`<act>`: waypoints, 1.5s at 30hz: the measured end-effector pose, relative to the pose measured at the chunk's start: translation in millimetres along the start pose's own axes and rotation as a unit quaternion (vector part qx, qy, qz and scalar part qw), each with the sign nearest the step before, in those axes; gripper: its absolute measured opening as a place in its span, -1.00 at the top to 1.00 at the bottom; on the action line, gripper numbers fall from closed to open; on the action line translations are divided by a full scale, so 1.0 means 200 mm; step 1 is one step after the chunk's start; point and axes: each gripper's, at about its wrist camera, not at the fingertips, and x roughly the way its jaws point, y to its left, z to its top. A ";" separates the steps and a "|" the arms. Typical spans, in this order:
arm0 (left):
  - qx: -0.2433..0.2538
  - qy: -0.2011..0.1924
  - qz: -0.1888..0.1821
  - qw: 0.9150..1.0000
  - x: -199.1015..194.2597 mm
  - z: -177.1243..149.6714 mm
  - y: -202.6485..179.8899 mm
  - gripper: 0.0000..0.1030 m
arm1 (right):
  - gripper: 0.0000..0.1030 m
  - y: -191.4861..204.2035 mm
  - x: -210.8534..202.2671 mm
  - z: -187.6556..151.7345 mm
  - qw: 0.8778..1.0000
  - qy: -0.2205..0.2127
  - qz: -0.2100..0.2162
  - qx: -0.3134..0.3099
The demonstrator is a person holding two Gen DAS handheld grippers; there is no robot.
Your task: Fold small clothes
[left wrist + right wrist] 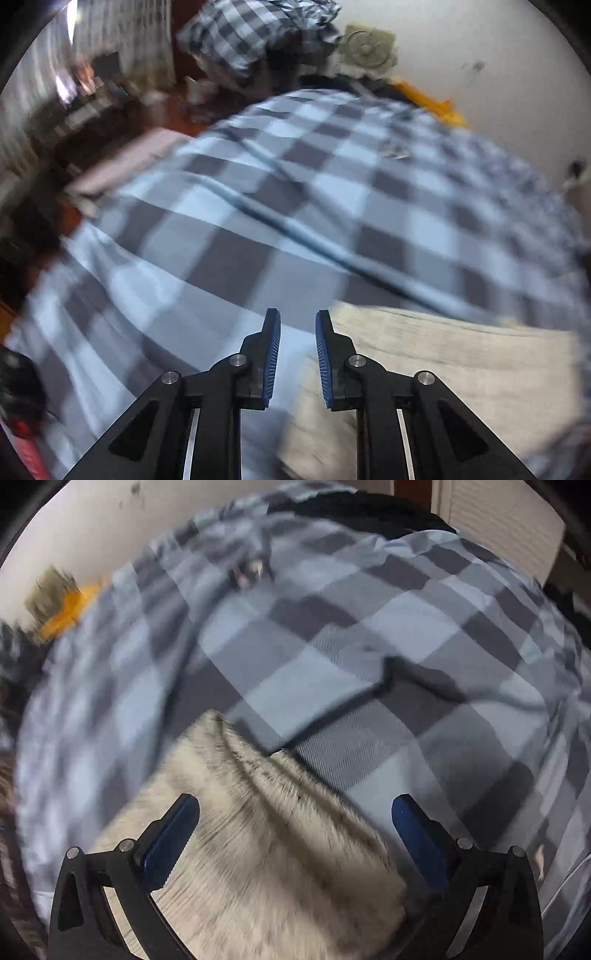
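**Desk:** What sits nearest the claws?

**Photographer:** A pale beige garment (266, 849) spread on a blue-and-grey checked bedspread (369, 664). The right gripper (295, 827) hangs over it with jaws wide apart, cloth between and beneath them, nothing clamped. The left gripper (297, 354) has jaws only a narrow gap apart, holding nothing; the same garment (443, 362) lies just beside its right finger and runs off to that side.

**Desk:** And beyond the fingers?

**Photographer:** Ahead of the left claw, checked cover, then a matching checked pillow (255, 33), a pale round item (365, 48) and something orange (428, 99) against the wall. Both views are smeared with motion blur.

**Desk:** What could go wrong?

**Photographer:** My judgement: the left claw sits at the garment's edge, so it could close on bedspread or miss the cloth. The right, closing mid-panel, could bunch the fabric or pinch the cover underneath, dragging both and leaving a crooked fold.
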 end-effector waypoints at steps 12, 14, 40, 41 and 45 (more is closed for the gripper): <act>0.106 0.075 -0.123 0.984 -0.33 -0.50 -0.30 -1.00 | -0.98 0.17 -0.61 -0.54 0.957 -0.010 0.120 -0.264; 0.128 0.067 -0.101 0.984 -0.35 -0.53 -0.35 -1.00 | -0.98 0.16 -0.62 -0.55 0.952 0.008 0.096 -0.291; 0.149 0.101 -0.006 0.984 -0.12 -0.50 -0.38 -1.00 | -0.98 -0.27 -0.04 -0.35 0.959 0.208 0.164 0.098; 0.146 0.104 -0.003 0.984 -0.11 -0.50 -0.37 -1.00 | -0.98 -0.26 -0.02 -0.34 0.960 0.208 0.156 0.103; 0.144 0.092 0.051 0.984 -0.09 -0.49 -0.36 -1.00 | -0.98 -0.19 0.11 -0.32 0.961 0.232 0.119 0.089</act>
